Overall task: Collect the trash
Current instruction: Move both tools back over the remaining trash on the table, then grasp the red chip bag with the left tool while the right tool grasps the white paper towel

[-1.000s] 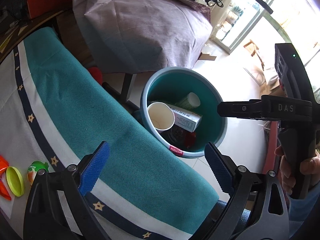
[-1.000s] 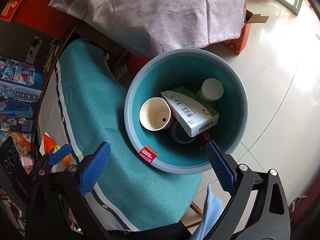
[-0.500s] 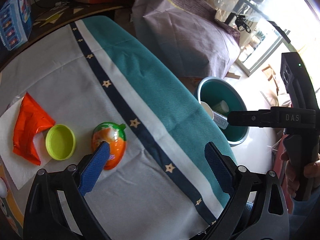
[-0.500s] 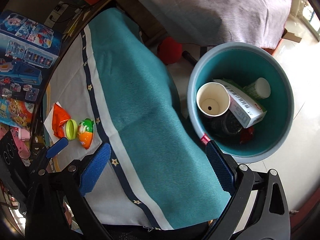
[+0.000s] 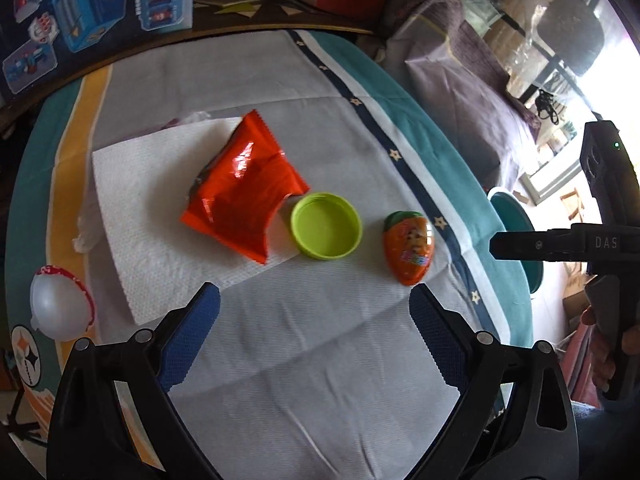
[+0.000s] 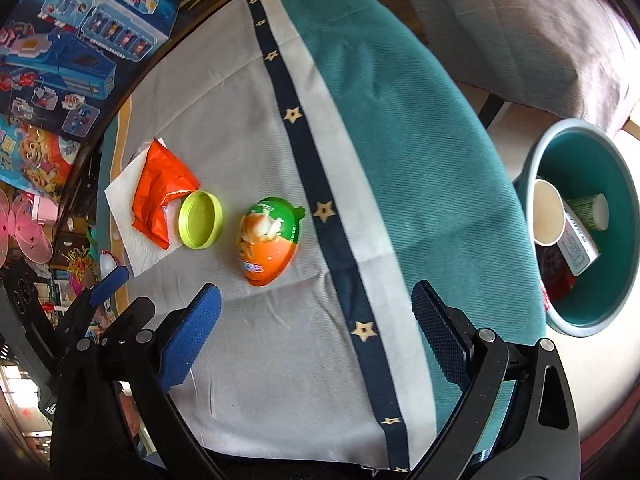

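On the clothed table lie a red foil wrapper (image 5: 246, 196) on a white paper napkin (image 5: 160, 204), a lime-green plastic lid (image 5: 326, 226) and an orange-green egg-shaped capsule (image 5: 409, 252). They also show in the right wrist view: wrapper (image 6: 160, 196), lid (image 6: 201, 220), capsule (image 6: 270, 246). My left gripper (image 5: 314, 344) is open and empty, just short of the lid. My right gripper (image 6: 316, 340) is open and empty, just short of the capsule. The teal bin (image 6: 624, 216) stands on the floor to the right.
The bin holds a paper cup (image 6: 547, 218), a white carton (image 6: 578, 246) and a small cup. A white half-shell (image 5: 58, 308) lies at the table's left edge. Blue toy boxes (image 5: 92, 12) stand behind the table. A covered purple bundle (image 6: 520, 20) sits beyond it.
Both grippers swung left, away from over the bin to above the table. The wrapper, lid and capsule came into the centre of both views. Both stayed open.
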Demonstrator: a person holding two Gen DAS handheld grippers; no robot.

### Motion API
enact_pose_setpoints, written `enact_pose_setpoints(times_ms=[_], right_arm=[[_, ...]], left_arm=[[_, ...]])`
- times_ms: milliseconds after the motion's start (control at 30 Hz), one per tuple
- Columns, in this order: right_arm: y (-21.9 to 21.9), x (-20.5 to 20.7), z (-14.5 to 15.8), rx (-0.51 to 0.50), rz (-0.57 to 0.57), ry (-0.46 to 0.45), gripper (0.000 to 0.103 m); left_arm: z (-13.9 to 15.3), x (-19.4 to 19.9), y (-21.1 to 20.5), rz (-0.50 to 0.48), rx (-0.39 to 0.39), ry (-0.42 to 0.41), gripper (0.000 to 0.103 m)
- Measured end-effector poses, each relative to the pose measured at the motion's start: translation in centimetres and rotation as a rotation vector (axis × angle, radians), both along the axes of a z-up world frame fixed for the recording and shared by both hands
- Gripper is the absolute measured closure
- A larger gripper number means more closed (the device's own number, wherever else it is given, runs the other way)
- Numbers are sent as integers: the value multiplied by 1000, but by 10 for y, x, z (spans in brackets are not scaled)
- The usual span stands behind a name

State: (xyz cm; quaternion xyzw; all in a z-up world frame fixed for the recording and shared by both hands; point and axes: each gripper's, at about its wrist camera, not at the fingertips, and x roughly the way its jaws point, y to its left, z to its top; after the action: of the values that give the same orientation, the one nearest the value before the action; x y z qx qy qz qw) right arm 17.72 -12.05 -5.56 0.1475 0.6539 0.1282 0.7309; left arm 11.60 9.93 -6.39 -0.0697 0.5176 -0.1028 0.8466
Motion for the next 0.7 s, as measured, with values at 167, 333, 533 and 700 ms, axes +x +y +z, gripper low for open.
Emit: enact_pose_setpoints(times_ms=[167,333,533,700], right_arm=[[34,6,-5,-15,44,8,11],[56,13,-8,-36,75,17,11],[81,23,-6,-56,111,1,11],[94,35,-4,-45,111,-10,11]], left_arm=[[-5,-4,33,45,-13,4,8],[-7,-4,54,82,-24,1,7],[-10,-4,83,130,-33,2,7],[-2,11,85,117,-47,-23,7]])
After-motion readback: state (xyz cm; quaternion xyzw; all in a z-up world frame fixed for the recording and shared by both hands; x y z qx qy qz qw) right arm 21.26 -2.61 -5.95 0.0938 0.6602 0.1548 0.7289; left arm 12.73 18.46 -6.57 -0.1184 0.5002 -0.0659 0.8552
